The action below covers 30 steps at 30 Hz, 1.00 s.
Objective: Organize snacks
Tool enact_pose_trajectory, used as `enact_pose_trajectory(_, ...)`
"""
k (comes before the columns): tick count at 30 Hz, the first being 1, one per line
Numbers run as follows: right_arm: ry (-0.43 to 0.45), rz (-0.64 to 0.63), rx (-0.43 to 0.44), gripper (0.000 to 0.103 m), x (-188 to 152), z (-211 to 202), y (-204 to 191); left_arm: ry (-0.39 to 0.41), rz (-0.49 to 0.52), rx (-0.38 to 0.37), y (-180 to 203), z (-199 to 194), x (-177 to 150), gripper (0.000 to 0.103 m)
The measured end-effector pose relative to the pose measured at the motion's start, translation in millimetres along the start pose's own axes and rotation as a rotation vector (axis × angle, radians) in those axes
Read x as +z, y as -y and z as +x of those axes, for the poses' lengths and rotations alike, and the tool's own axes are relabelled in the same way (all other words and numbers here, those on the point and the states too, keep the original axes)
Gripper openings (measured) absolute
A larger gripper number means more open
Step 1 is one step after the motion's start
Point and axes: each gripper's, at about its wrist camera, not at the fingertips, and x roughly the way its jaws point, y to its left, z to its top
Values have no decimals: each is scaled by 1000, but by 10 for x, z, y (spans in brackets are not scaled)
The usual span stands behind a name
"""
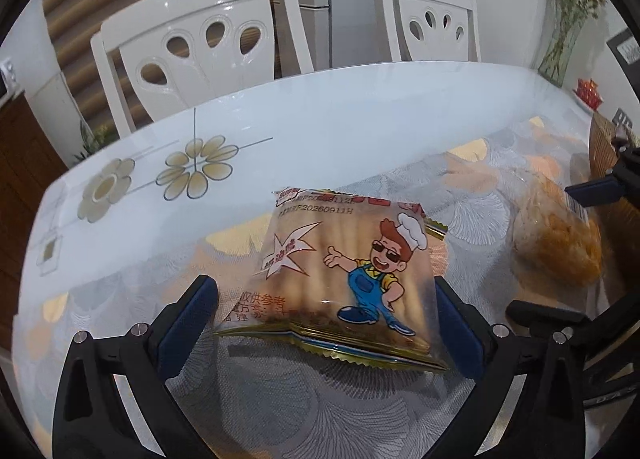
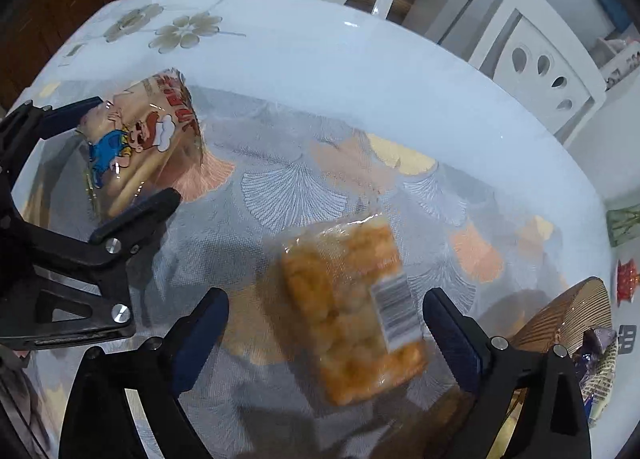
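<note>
Left wrist view, left tool (image 1: 326,317) wide open around biscuit pack (image 1: 344,271), right tool (image 2: 326,331) open around orange snack bag (image 2: 352,311), woven basket (image 2: 568,315) nearby.

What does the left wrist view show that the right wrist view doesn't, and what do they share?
Left only: the vase of stems at the far corner.
Right only: a brown basket holding a purple wrapper, and the barcode seen in full.
Both: the chef packet between the open left gripper, the orange snack bag between the open right gripper, and the table.
</note>
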Motion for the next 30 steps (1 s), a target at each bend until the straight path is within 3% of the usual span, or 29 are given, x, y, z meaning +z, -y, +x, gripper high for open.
enact_pose_trajectory(1, -2, 0, 5, 96, 19, -4, 10, -2, -5, -4, -8, 3, -2, 103)
enact_pose_trajectory(5, 7, 48, 124, 70, 12, 2, 122, -4, -12, -11, -12, 11, -2, 103)
enact_pose_trajectory(8, 25, 57, 151, 55, -72, -65, 72, 0, -12, -10, -10, 7, -6, 103)
enact_pose_trajectory(10, 38, 52, 146, 49, -96, -92, 27, 22, -2, -30, 1, -26, -12, 88)
enact_pose_trajectory(13, 65, 57, 121, 48, -159, -126, -17, 44, 29, -56, 58, -72, -27, 72)
enact_pose_trajectory(16, 98, 81, 146, 47, -262, -184, -35, 60, 52, -46, 109, -109, -35, 65)
enact_pose_trajectory(24, 113, 72, 283, 46, -730, -388, -248, 37, -1, -63, 179, -360, -271, 64)
enact_pose_trajectory(30, 190, 82, 270, 46, -1478, -565, -352, 13, -55, -62, 421, -782, -810, 64)
